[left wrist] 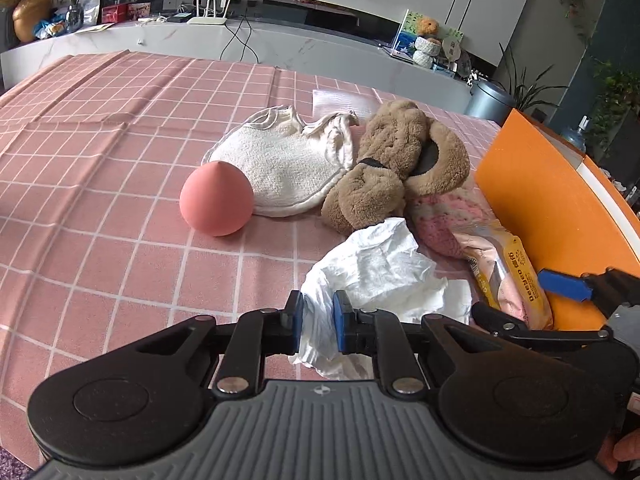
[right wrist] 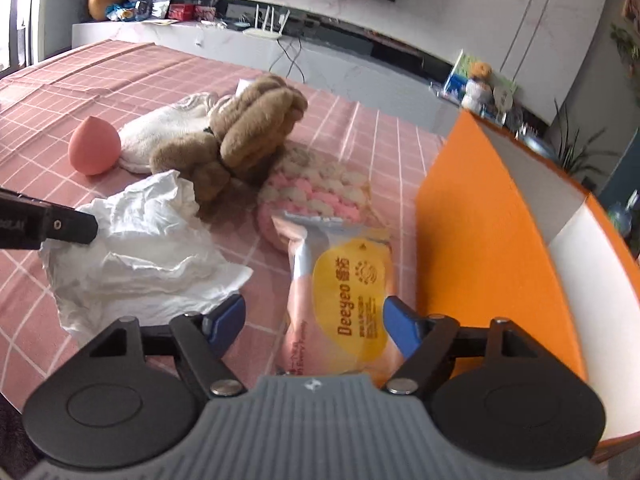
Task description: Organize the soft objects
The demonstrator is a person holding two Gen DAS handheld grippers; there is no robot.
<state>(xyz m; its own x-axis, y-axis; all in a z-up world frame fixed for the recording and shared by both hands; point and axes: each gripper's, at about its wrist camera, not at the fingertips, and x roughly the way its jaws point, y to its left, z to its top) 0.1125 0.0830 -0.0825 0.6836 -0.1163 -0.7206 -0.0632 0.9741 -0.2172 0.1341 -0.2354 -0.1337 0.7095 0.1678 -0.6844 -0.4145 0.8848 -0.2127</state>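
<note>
Left gripper (left wrist: 317, 322) pinches white tissue (left wrist: 384, 272) (part hidden); right gripper (right wrist: 314, 330) gapes around packet (right wrist: 344, 304)

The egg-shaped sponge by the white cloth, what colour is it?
Coral pink sponge, plain with no pattern; clearest in the left wrist view.

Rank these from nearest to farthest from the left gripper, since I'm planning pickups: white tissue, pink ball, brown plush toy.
1. white tissue, between the left gripper's fingers
2. pink ball, ahead, left
3. brown plush toy, farther back, right
</note>
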